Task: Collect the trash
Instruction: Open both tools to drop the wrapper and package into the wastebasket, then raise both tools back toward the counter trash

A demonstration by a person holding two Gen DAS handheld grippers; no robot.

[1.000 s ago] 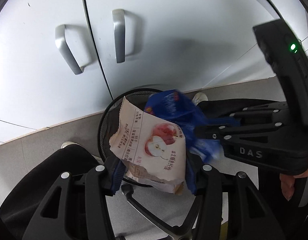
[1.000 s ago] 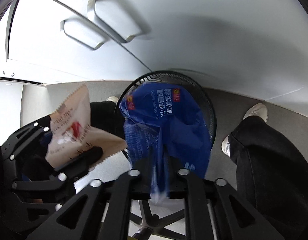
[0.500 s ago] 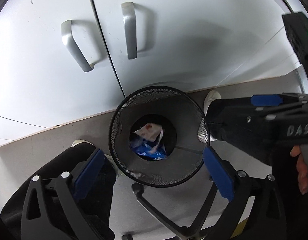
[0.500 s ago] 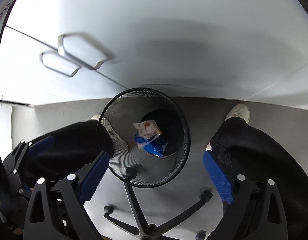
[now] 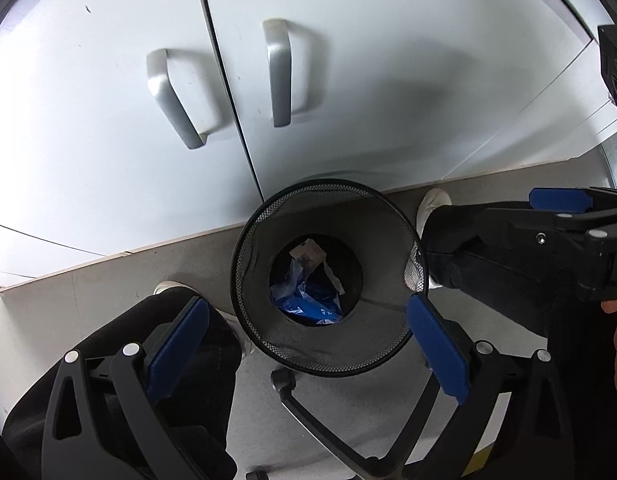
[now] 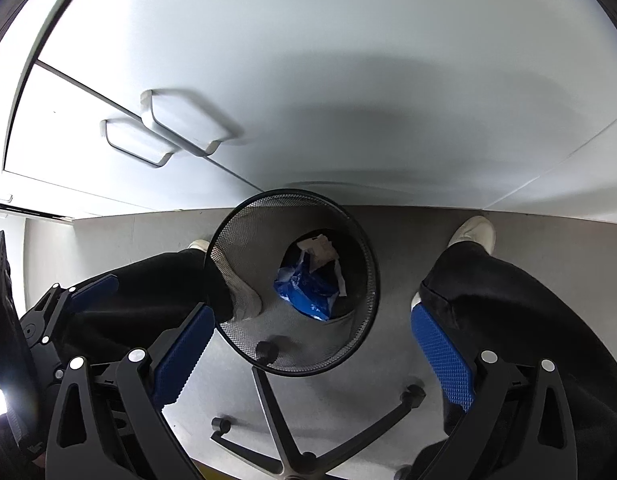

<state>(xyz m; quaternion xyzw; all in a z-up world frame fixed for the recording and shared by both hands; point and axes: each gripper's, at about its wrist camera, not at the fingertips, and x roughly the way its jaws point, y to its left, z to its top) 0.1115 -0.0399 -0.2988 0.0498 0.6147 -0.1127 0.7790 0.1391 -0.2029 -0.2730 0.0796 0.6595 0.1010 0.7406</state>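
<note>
A black mesh waste bin (image 5: 244, 264) stands on the floor against the cabinet. At its bottom lie a crumpled blue bag (image 5: 308, 300) and a beige snack packet (image 5: 308, 254). My left gripper (image 5: 307, 303) hangs above the bin, pointing down, open with nothing between its blue pads. My right gripper (image 6: 312, 312) is also above the bin (image 6: 372, 280), and its jaws are opening with nothing between them. Its view looks down on the blue bag (image 6: 308, 292) and the beige packet (image 6: 318, 248). The left wrist view has the right gripper's blue pad (image 5: 560, 199) at its right edge.
White cabinet doors with two grey handles (image 5: 276, 76) rise just behind the bin. A person's legs in black trousers (image 6: 508, 312) and white shoes (image 6: 474, 232) flank it. A black chair base with castors (image 6: 284, 420) spreads on the grey floor in front.
A second ago the left gripper held the beige packet and the right held the blue bag over the bin. Both jaws have opened and both pieces now lie inside the bin.
</note>
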